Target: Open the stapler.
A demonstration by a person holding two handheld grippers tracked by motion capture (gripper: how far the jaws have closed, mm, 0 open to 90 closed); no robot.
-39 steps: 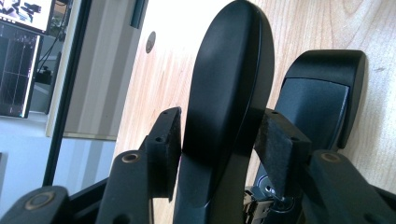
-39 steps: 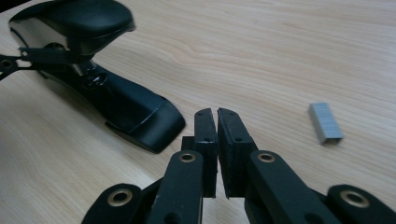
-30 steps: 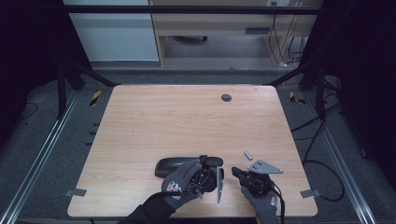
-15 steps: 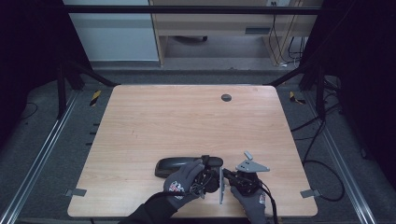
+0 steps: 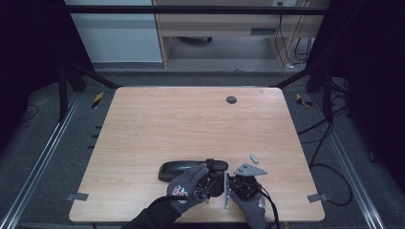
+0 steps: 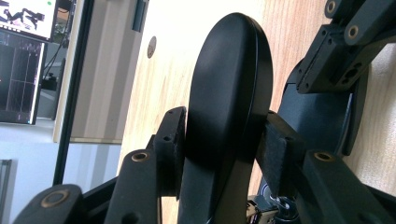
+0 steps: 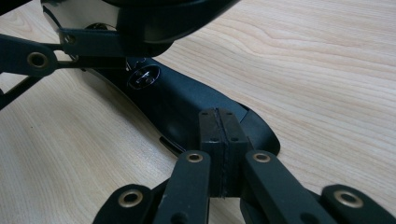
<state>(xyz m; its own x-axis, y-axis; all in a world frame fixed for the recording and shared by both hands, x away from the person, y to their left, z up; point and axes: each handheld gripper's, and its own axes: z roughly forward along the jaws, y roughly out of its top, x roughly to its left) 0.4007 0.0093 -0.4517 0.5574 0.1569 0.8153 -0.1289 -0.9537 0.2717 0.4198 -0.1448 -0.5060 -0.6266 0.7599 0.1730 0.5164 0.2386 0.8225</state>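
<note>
A black hinged case (image 5: 179, 169) lies near the front edge of the wooden table (image 5: 191, 124). My left gripper (image 6: 224, 135) is shut on its raised oval lid (image 6: 229, 79), one pad pressing on each side. In the high view a gloved hand holds the left gripper (image 5: 210, 180) over the case's right end. My right gripper (image 7: 222, 140) is shut, pads together, right at the rim of the case's lower shell (image 7: 187, 102), with nothing visible between them. In the high view the right gripper (image 5: 233, 183) sits just right of the left one, under its grey plate (image 5: 249, 169).
A small grey piece (image 5: 253, 158) lies on the table just beyond the right gripper. A round cable hole (image 5: 231, 99) sits at the far middle. The front edge (image 5: 191, 220) is close under both hands. Metal rails run along both sides.
The right gripper has moved left, close against the left hand and the case. The left gripper has kept still with the lid in it.
</note>
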